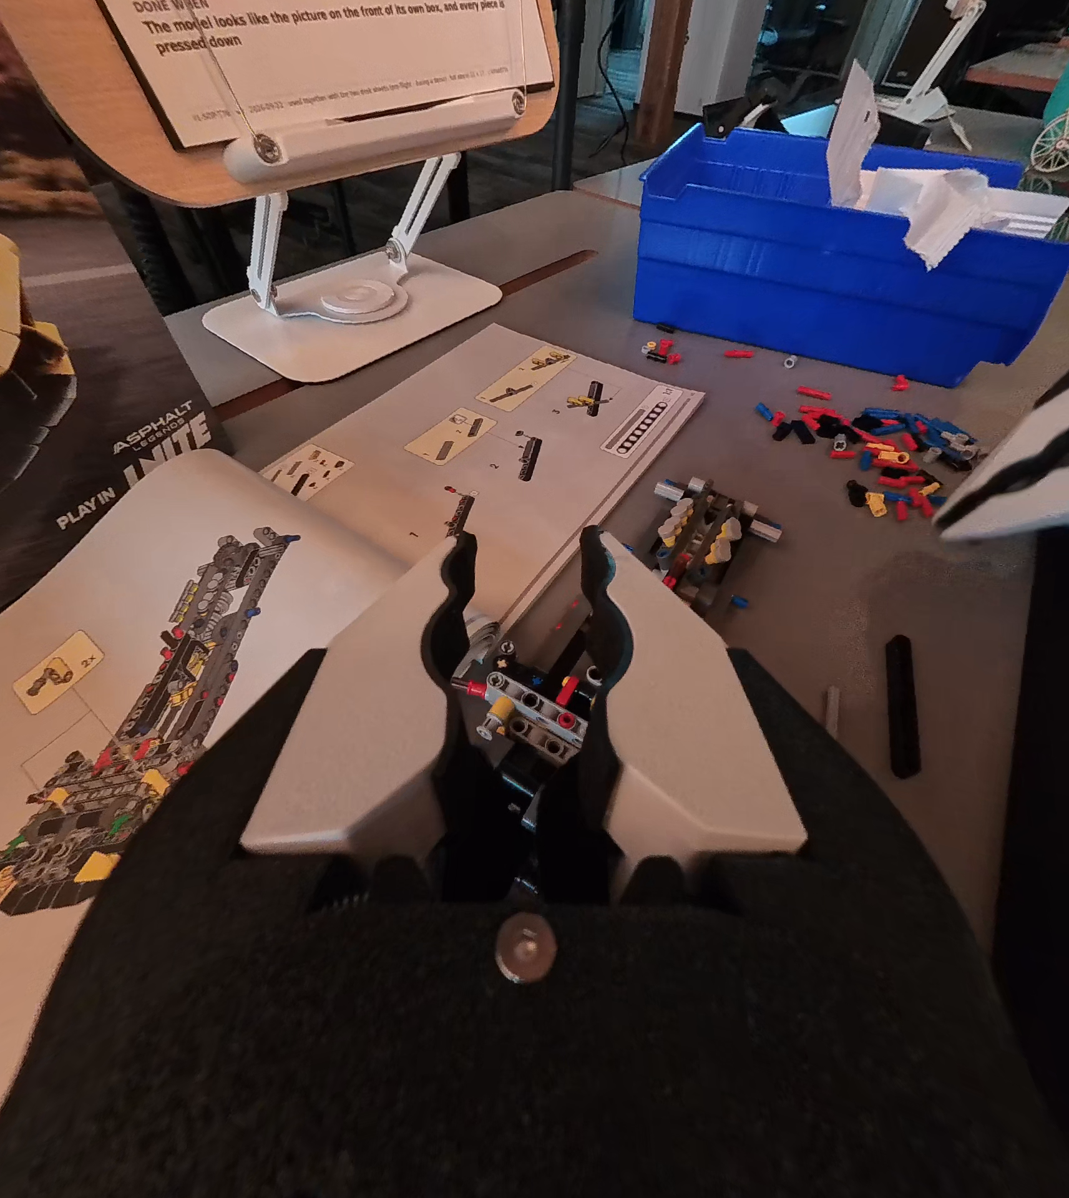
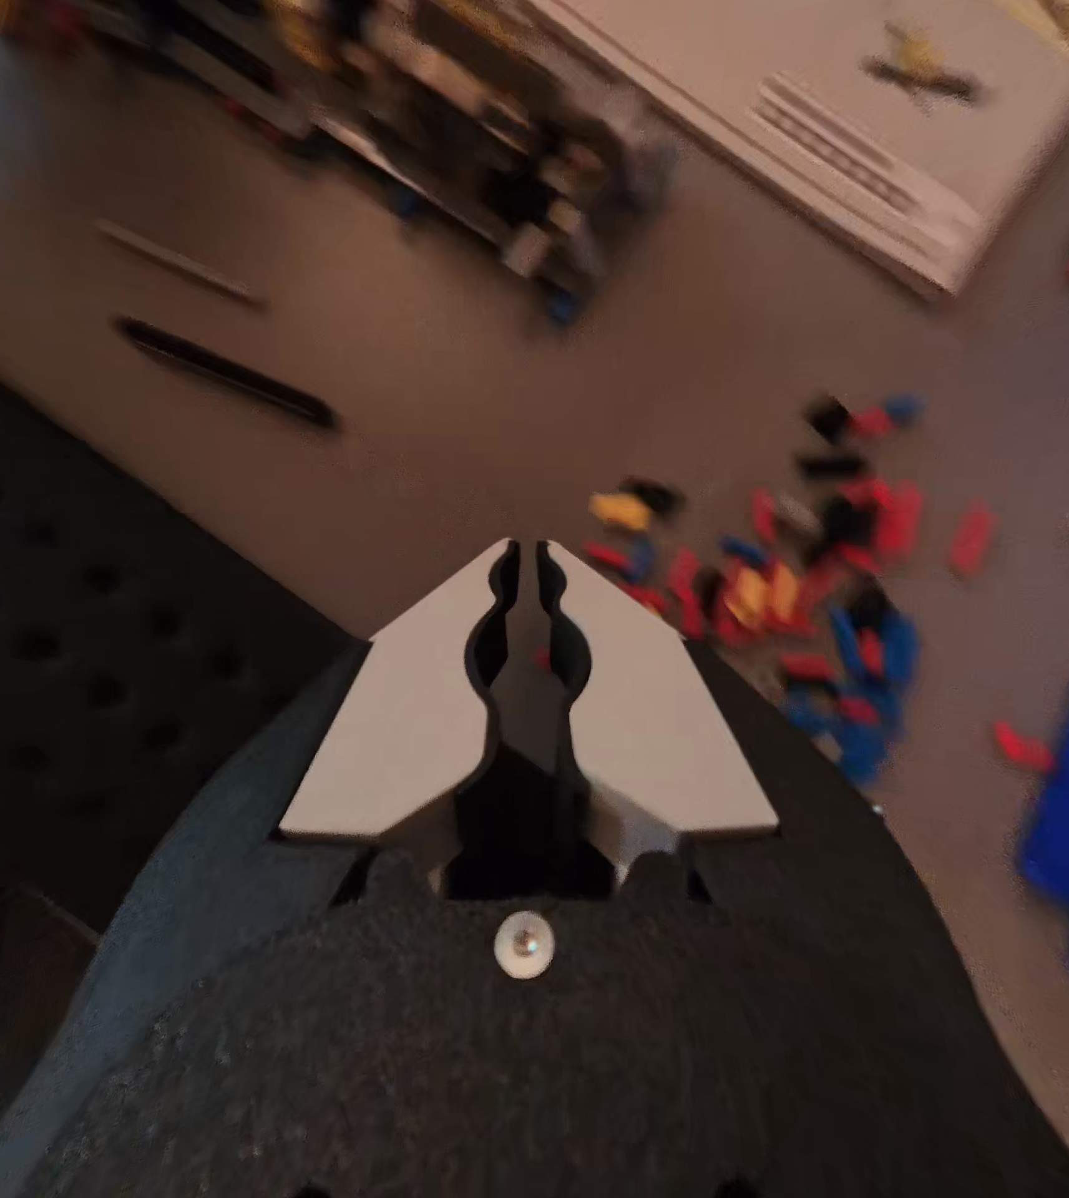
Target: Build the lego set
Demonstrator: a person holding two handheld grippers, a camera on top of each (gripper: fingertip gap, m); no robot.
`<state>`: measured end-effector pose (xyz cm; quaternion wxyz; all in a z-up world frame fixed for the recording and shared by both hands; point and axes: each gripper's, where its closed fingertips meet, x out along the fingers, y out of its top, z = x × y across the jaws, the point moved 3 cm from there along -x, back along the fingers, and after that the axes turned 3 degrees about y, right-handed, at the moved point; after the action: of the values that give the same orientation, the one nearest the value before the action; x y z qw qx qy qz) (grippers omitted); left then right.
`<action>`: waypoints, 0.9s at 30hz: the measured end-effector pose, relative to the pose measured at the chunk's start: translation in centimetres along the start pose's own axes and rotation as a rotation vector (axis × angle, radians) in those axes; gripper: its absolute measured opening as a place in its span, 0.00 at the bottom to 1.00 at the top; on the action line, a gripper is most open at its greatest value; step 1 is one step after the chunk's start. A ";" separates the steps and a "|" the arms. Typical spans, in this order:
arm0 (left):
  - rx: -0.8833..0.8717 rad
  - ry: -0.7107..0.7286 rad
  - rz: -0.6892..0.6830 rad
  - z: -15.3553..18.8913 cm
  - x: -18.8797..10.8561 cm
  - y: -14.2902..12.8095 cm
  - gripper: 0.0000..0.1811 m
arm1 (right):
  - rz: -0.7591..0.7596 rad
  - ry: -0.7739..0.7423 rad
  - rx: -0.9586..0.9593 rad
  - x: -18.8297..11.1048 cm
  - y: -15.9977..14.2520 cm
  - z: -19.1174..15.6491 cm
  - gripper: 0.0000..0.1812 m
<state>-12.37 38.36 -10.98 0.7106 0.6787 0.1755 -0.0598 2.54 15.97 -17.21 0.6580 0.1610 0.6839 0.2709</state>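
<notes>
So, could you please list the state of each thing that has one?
Left gripper: shut on the grey assembly.
Right gripper: jaws almost closed, nothing seen between them.
Instruction booklet: lying open.
Blue bin: uncovered, torn white paper inside.
Second assembly: resting on the table.
Loose pins: scattered.

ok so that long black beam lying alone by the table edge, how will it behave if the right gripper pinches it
The long black beam looks stiff and light, so it should lift without sagging. It lies flat and thin, so the fingertips may slip off it. Gripped at one end, it would likely pivot.
</notes>
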 end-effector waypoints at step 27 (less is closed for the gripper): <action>0.015 -0.015 0.001 0.7 0.1 0.2 0.17 | 0.095 0.129 0.005 -0.1 2.3 -1.4 0.03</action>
<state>-12.05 37.71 -10.83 0.7069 0.6835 0.1693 -0.0659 0.87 17.58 -15.78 0.5984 0.1772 0.7173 0.3099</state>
